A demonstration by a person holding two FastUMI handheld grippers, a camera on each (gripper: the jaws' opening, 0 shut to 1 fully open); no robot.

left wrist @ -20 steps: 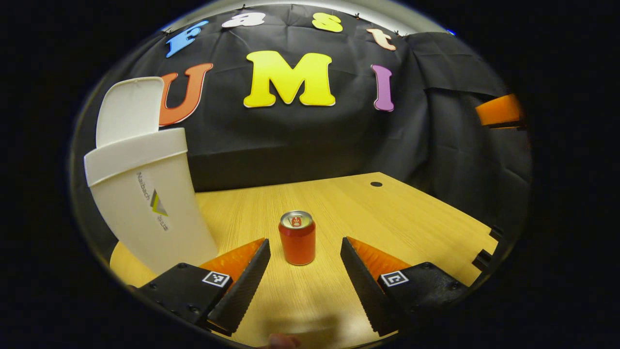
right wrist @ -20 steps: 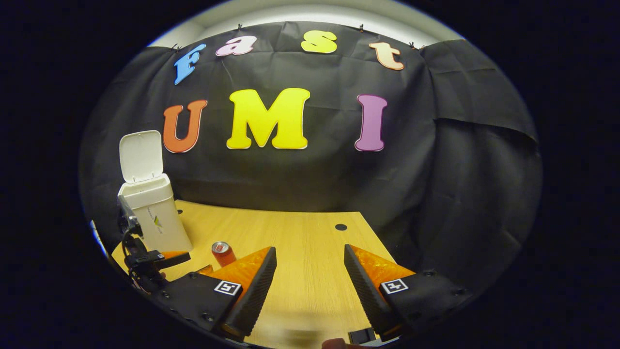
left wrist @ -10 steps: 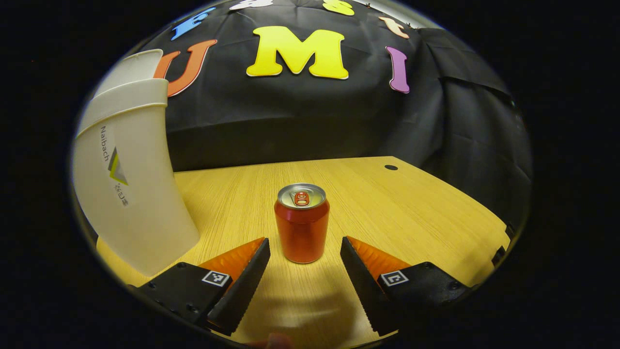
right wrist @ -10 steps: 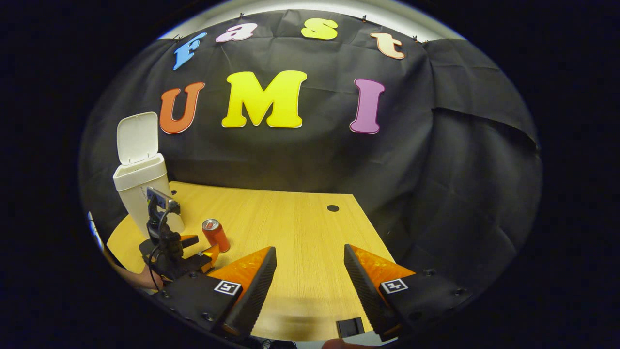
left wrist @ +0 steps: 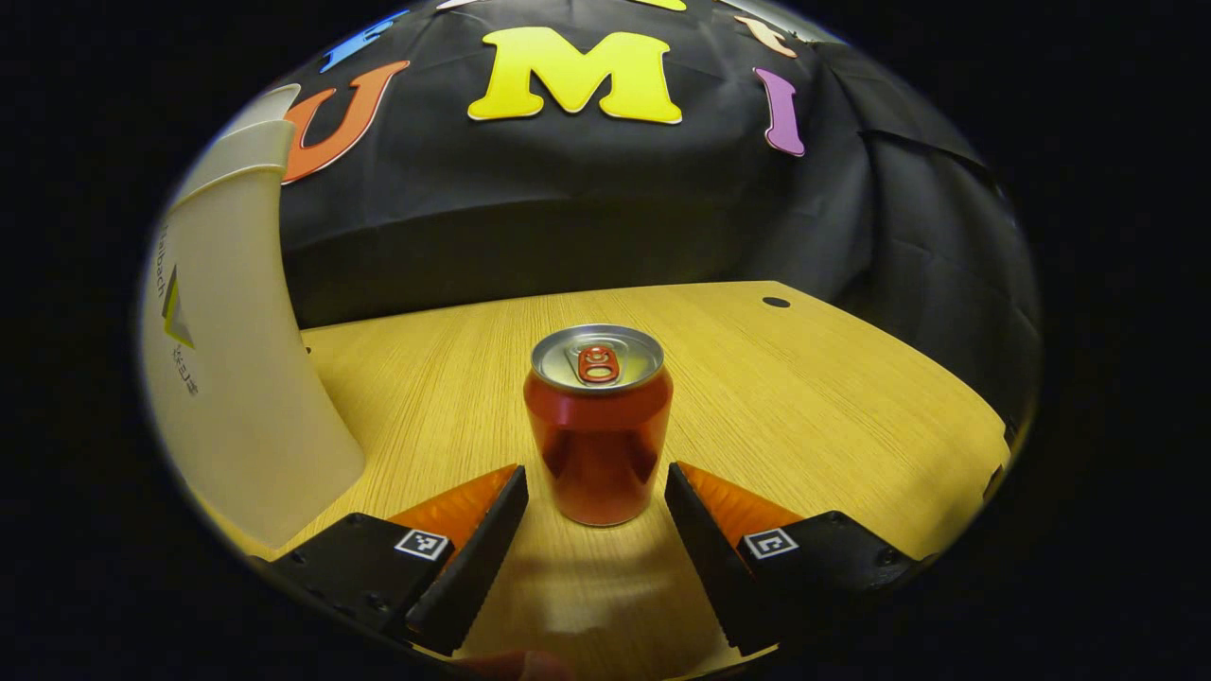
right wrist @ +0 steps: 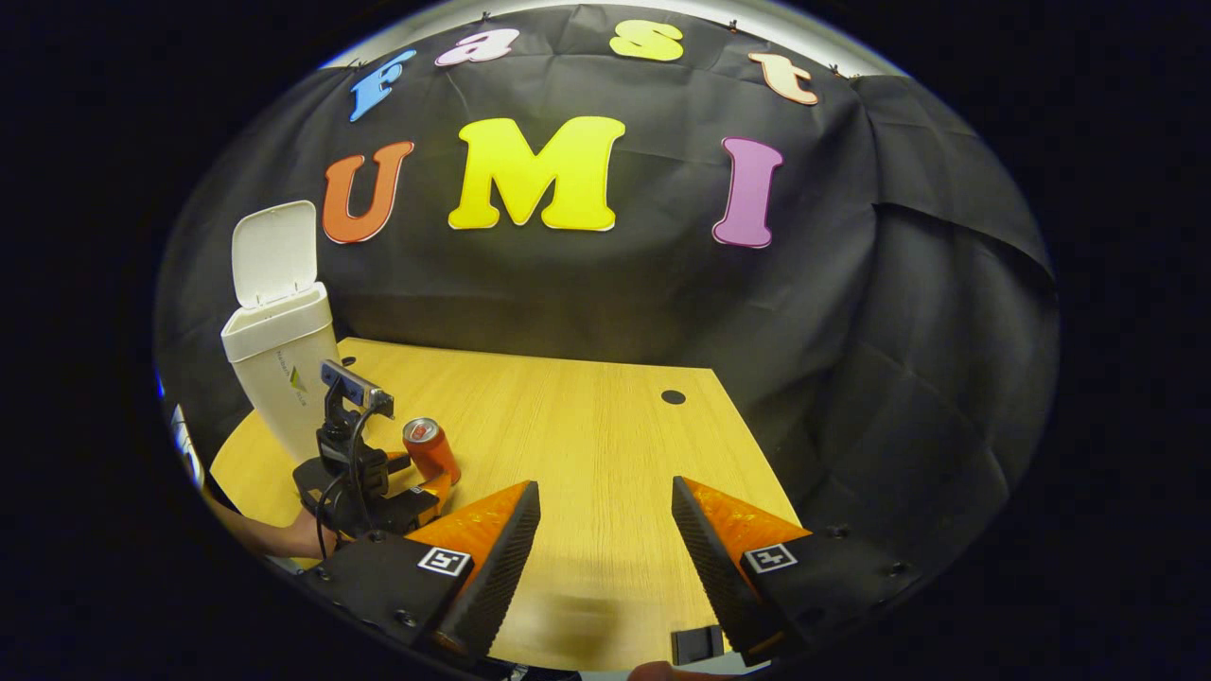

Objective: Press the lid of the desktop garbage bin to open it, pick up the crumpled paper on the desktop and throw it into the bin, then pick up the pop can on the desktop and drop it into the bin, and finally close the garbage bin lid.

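Between the spread fingers of my left gripper (left wrist: 596, 478) stands the pop can (left wrist: 598, 421), upright on the wooden desktop (left wrist: 833, 397), with a gap on each side and neither finger touching it. To its left rises the white garbage bin (left wrist: 227, 378), near the can. My right gripper (right wrist: 605, 497) hangs wide and holds nothing over the desktop, well apart; from there the bin's lid (right wrist: 274, 251) stands raised.

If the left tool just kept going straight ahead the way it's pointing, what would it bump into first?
Most likely the pop can. It stands upright on the table, dead ahead of the open left tool, between the lines of its two fingers. The bin sits off to the side, out of that path.
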